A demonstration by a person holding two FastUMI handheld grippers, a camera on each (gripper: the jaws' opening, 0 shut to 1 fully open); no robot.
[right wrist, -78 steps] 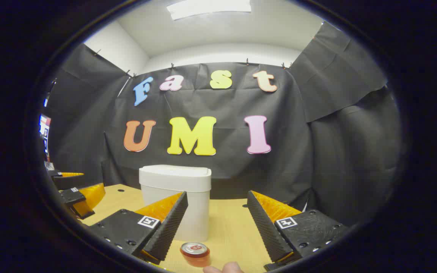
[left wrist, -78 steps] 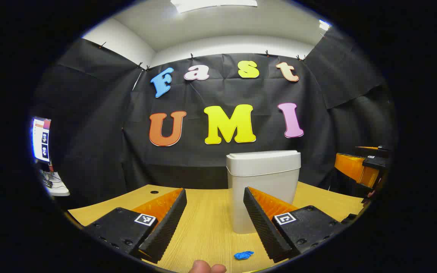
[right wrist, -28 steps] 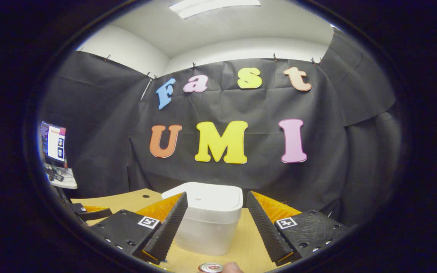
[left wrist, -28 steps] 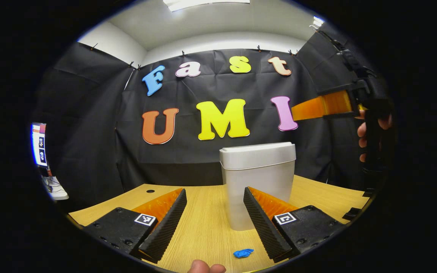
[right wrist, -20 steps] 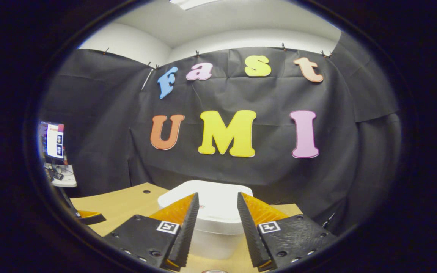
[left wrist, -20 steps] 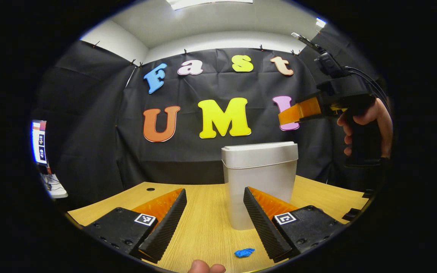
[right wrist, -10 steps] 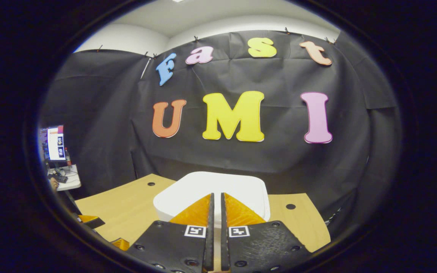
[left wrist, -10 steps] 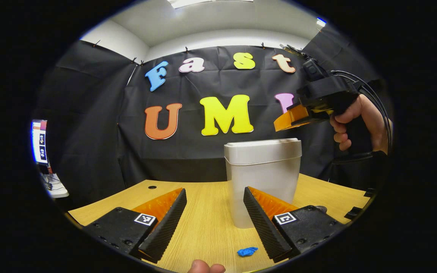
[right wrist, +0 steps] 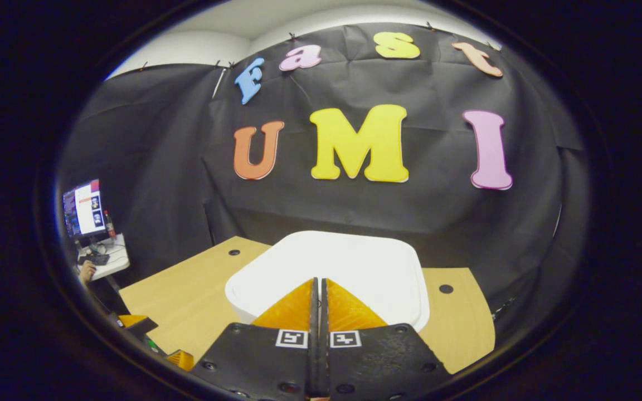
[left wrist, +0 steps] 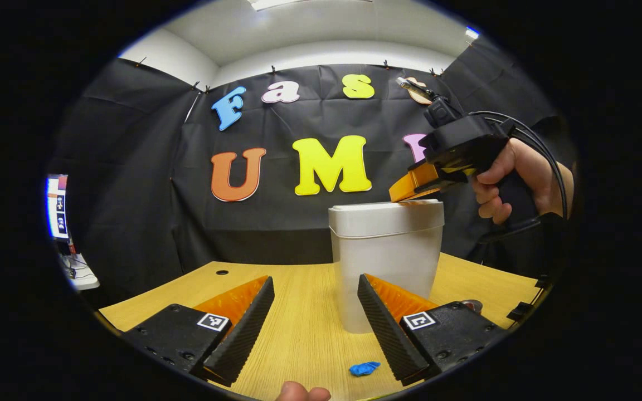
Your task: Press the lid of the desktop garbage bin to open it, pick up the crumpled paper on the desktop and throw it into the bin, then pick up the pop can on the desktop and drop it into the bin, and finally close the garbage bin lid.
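Over the bin's lid (right wrist: 349, 262), I am bringing my right claw (right wrist: 317, 289) down with its fingers pressed together.
I am holding it closed so the blunt tip can press the bin (left wrist: 385, 262) open; tip is at the lid's near edge, contact uncertain. My left claw (left wrist: 315, 312) is hanging spread above the tabletop (left wrist: 298, 334), crumpled paper (left wrist: 364, 368) just beside its right finger.
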